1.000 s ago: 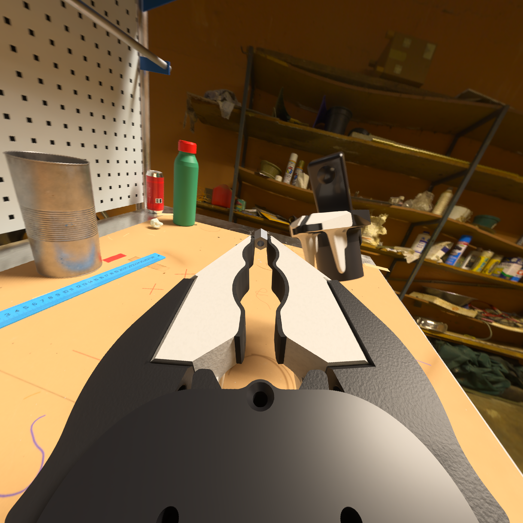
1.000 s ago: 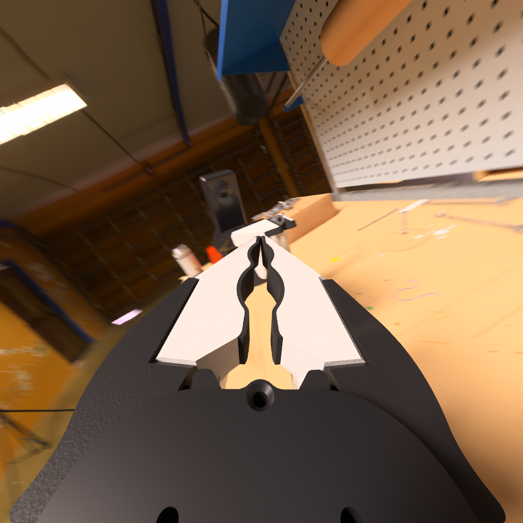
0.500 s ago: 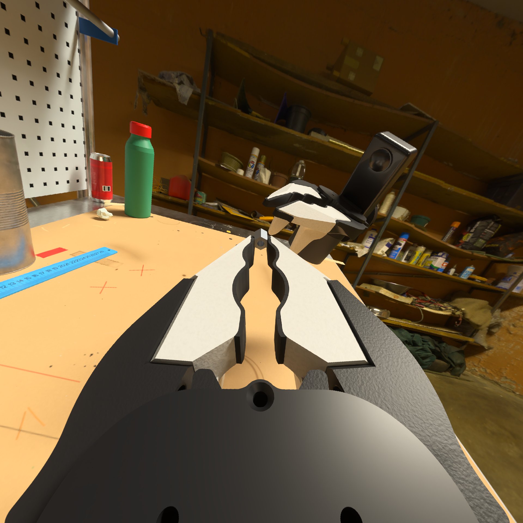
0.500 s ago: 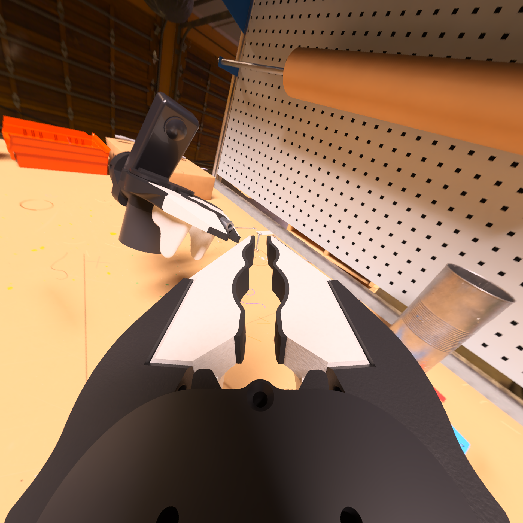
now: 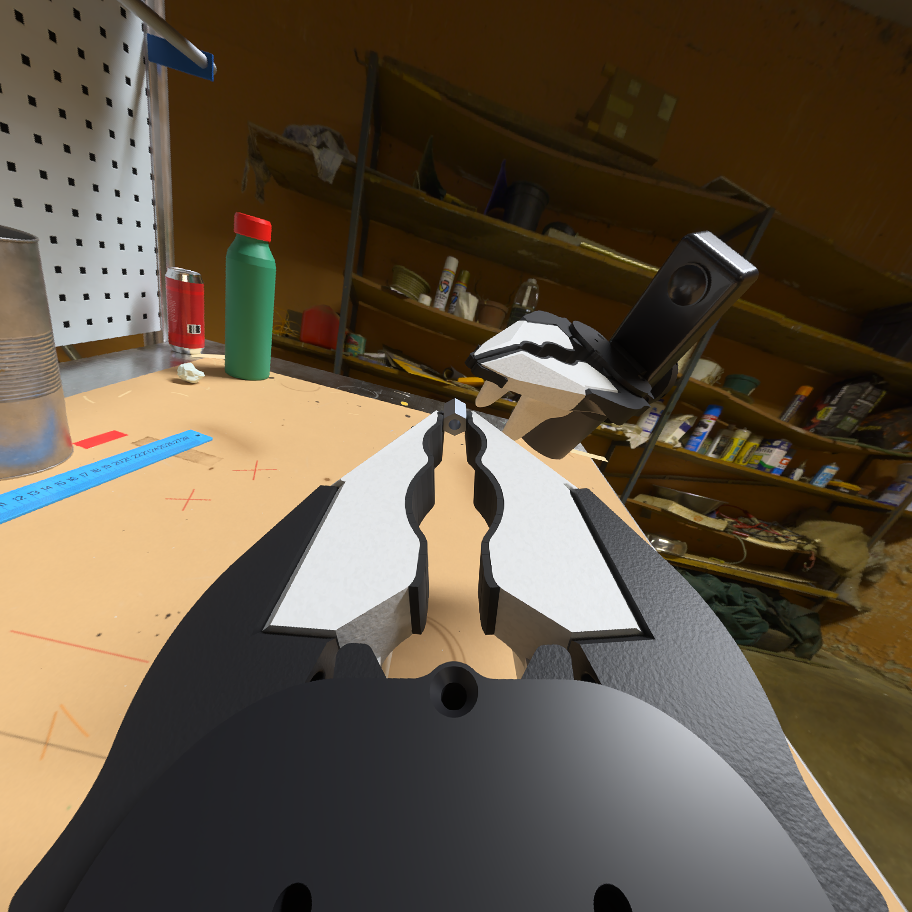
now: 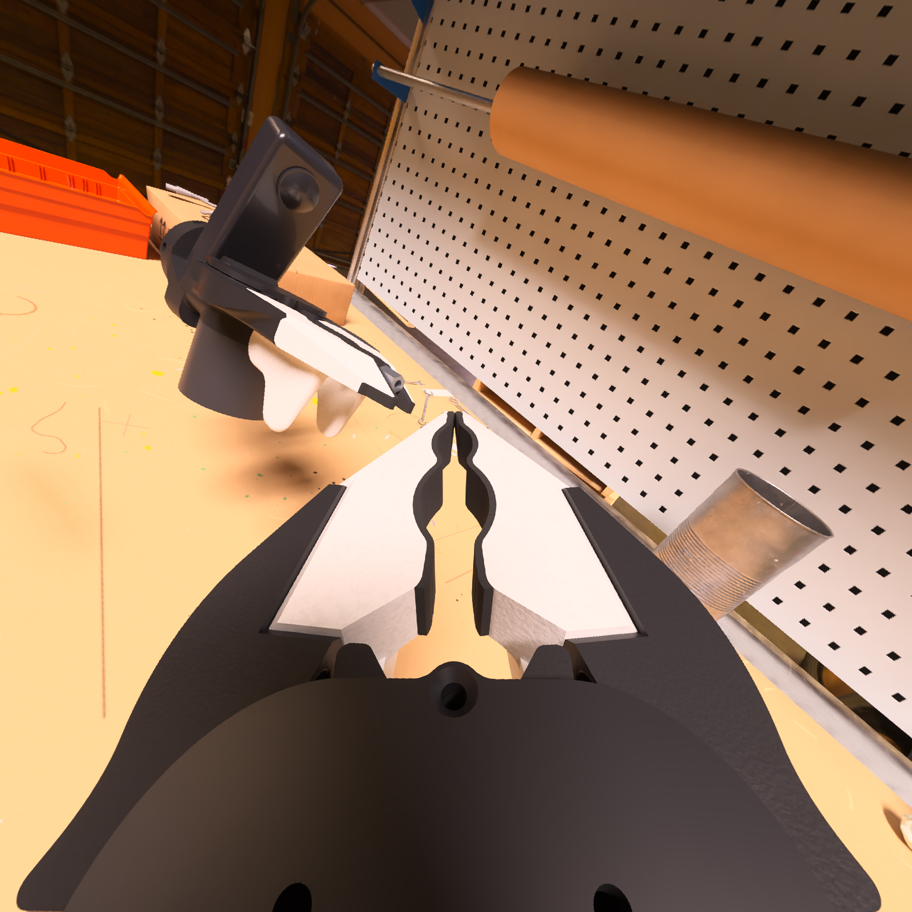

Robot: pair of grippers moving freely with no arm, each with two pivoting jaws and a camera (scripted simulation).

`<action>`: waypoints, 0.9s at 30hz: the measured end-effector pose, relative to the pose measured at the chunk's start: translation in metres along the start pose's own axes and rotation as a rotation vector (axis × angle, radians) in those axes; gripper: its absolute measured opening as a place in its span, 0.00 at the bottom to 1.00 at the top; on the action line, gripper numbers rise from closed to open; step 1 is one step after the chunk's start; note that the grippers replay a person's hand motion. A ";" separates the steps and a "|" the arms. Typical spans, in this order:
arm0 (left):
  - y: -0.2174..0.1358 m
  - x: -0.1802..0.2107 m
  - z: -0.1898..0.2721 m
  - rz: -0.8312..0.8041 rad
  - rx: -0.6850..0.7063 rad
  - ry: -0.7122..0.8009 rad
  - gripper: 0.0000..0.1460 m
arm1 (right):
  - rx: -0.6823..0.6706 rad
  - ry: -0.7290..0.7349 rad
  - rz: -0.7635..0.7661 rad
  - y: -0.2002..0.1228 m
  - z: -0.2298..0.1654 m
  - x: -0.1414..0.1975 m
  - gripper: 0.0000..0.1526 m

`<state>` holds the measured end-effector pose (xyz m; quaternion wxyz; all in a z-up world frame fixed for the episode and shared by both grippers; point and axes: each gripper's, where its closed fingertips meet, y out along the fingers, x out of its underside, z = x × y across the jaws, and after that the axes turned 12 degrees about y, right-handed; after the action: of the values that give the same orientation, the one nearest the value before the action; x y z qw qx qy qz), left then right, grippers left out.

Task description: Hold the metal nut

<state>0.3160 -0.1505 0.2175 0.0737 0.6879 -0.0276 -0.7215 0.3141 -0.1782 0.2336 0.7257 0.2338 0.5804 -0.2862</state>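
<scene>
The metal nut is a small hexagonal piece, pinched between the tips of my left gripper, which is shut on it and holds it above the orange workbench. The nut also shows in the right wrist view, at the tip of the left gripper. My right gripper is shut and empty, its tips a short way right of and below the nut. In the left wrist view the right gripper hovers just beyond and right of the nut, apart from it.
A metal can, a blue ruler, a red can and a green bottle stand at the left by the pegboard. A brown roll hangs on the pegboard. An orange bin sits far off. Shelves lie past the bench edge.
My right gripper swung round to face the left one, came closer to the nut, and its jaws closed from slightly open to shut. My left gripper keeps its grip on the nut.
</scene>
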 end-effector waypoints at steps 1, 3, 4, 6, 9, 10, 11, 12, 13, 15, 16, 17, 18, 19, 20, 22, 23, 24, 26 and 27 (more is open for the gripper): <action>0.000 0.000 0.000 -0.002 -0.001 0.002 0.05 | -0.003 0.001 -0.001 0.000 0.000 0.000 0.00; 0.000 0.000 0.000 -0.005 -0.001 0.005 0.05 | -0.006 0.003 -0.001 0.000 -0.001 0.000 0.00; 0.001 0.001 0.000 -0.007 -0.003 0.008 0.05 | -0.005 -0.003 -0.001 0.000 -0.001 0.000 0.00; 0.001 0.002 0.000 -0.016 -0.004 0.013 0.05 | -0.008 -0.012 0.002 0.000 -0.003 -0.001 0.00; 0.002 0.004 0.000 -0.025 -0.008 0.019 0.05 | -0.012 -0.017 -0.007 0.000 -0.003 0.000 0.00; 0.002 0.005 0.000 -0.028 -0.010 0.023 0.05 | -0.013 -0.016 -0.007 0.000 -0.003 0.000 0.00; 0.002 0.005 0.000 -0.033 -0.011 0.028 0.05 | -0.015 -0.014 -0.007 0.000 -0.004 0.000 0.00; 0.002 0.006 0.000 -0.039 -0.015 0.035 0.05 | -0.018 -0.012 -0.009 0.000 -0.004 0.000 0.00; 0.002 0.006 -0.001 -0.042 -0.018 0.040 0.05 | -0.020 -0.012 -0.011 0.000 -0.004 0.000 0.00; 0.002 0.007 -0.001 -0.045 -0.020 0.044 0.05 | -0.027 -0.013 -0.014 0.001 -0.005 0.001 0.00; 0.002 0.007 -0.001 -0.045 -0.020 0.045 0.05 | -0.031 -0.011 -0.015 0.001 -0.006 0.001 0.00; 0.002 0.007 -0.001 -0.045 -0.020 0.044 0.05 | -0.034 -0.012 -0.018 0.001 -0.006 0.002 0.00; 0.002 0.006 -0.001 -0.044 -0.021 0.044 0.05 | -0.036 -0.016 -0.022 0.001 -0.007 0.003 0.00; 0.002 0.006 -0.001 -0.041 -0.019 0.044 0.05 | -0.038 -0.020 -0.022 0.001 -0.007 0.003 0.00; 0.002 0.005 0.000 -0.038 -0.015 0.044 0.05 | -0.038 -0.020 -0.018 0.001 -0.007 0.003 0.00; 0.002 0.004 0.001 -0.037 -0.010 0.052 0.05 | -0.021 -0.002 -0.010 0.000 -0.003 0.001 0.04; 0.002 0.003 0.002 -0.035 -0.005 0.054 0.05 | -0.014 0.014 -0.009 0.000 -0.001 0.001 0.07; 0.002 0.002 0.002 -0.032 -0.002 0.055 0.05 | -0.012 0.025 -0.011 0.000 0.001 0.002 0.09; 0.002 0.001 0.003 -0.030 0.003 0.056 0.05 | -0.014 0.026 -0.015 0.000 0.002 0.003 0.10; 0.002 0.001 0.003 -0.030 0.005 0.056 0.05 | -0.018 0.022 -0.015 0.000 0.001 0.003 0.10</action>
<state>0.3127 -0.1527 0.2167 0.0620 0.7083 -0.0172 -0.7030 0.3155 -0.1794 0.2307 0.7191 0.2260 0.5925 -0.2840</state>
